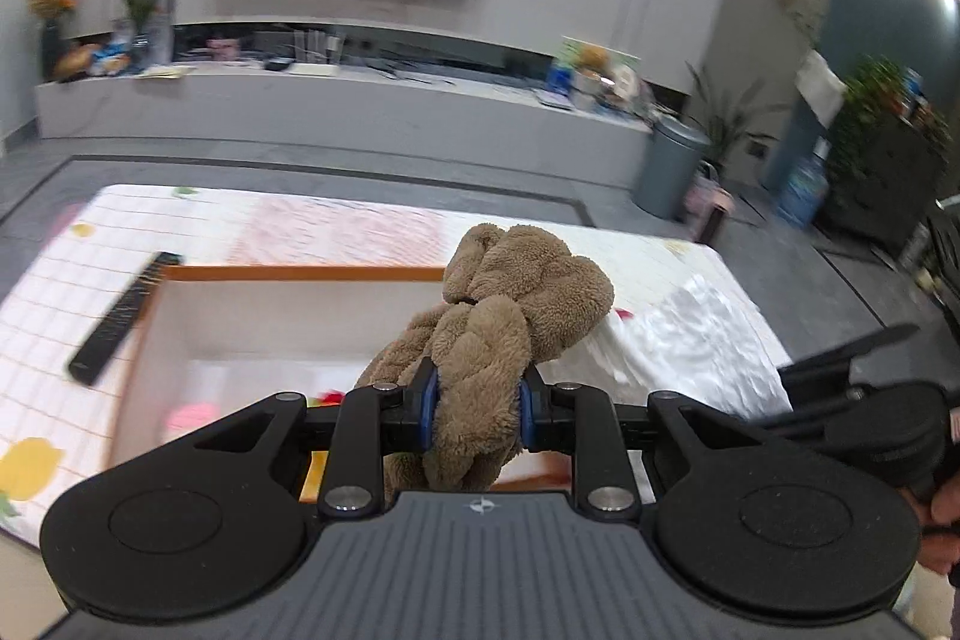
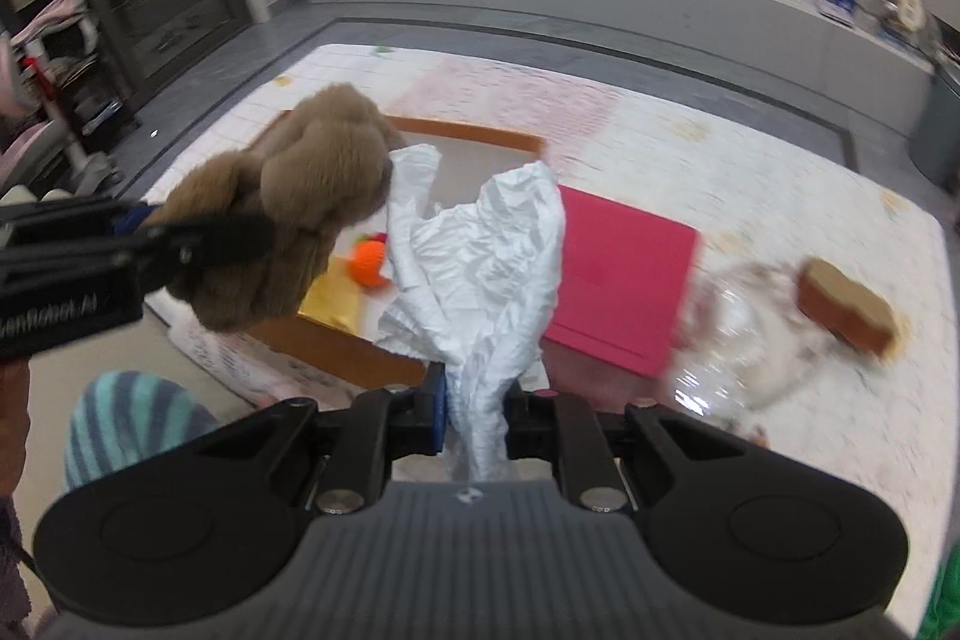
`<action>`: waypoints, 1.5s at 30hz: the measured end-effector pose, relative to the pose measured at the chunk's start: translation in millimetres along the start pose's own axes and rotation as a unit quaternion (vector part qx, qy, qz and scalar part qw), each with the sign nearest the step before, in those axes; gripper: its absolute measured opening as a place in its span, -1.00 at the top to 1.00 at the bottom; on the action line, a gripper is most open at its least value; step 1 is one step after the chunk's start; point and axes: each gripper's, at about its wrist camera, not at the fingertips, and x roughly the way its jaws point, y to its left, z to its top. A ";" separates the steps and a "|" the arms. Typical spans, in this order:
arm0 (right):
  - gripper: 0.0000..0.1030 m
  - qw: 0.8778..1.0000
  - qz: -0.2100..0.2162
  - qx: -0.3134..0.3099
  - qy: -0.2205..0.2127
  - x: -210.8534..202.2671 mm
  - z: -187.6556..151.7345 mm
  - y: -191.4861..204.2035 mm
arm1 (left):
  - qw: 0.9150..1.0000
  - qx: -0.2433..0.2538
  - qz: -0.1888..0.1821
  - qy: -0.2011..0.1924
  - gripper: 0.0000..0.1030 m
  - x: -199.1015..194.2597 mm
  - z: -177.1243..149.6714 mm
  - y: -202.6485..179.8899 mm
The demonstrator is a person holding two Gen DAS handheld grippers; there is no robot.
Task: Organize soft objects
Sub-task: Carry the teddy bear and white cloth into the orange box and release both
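**Plush toy and white cloth held up over the wooden box**

A brown plush toy (image 1: 510, 334) is clamped between the jaws of the left gripper (image 1: 477, 409), its fuzzy body bunched between the blue pads and rising above them. The toy is held in the air above an open box with an orange wooden rim (image 1: 300, 273), which is set on a patterned white cloth covering the worktop (image 1: 54, 304). A black remote control (image 1: 123, 319) is seen lying on the box's left edge.

A crumpled white cloth (image 2: 480, 268) is gripped by the right gripper (image 2: 477, 415), whose jaws are clenched on a gathered end of it while the rest fans out upward. From the right wrist view, the plush toy is seen just left of the white cloth, close to or touching it. Inside the box an orange soft ball (image 2: 371, 263) is visible. A pink flat board (image 2: 624, 274) is laid beside the box, and further right a brown sponge-like block (image 2: 849, 307) and a clear plastic wrapper (image 2: 726, 340) are found on the worktop. Much of the scene is blurred.
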 end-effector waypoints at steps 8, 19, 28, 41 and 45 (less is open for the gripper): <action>0.73 0.999 0.028 -0.020 0.025 43.3 37.5 47.4 | 0.998 -0.057 0.019 0.017 0.45 14.1 1.5 59.1; 0.73 0.996 -0.001 -0.007 0.085 127.3 69.2 62.2 | 0.989 -0.121 0.009 0.080 0.45 62.1 -15.8 105.3; 0.72 0.990 -0.038 -0.022 0.132 181.9 70.8 59.0 | 0.983 -0.135 0.003 0.124 0.45 101.3 -25.6 118.4; 0.68 0.980 -0.054 -0.072 0.176 224.2 60.9 63.5 | 0.978 -0.134 0.010 0.158 0.42 126.4 -35.0 121.1; 0.64 0.979 -0.057 -0.082 0.178 229.2 58.0 67.0 | 0.978 -0.126 0.013 0.164 0.37 130.2 -38.8 119.7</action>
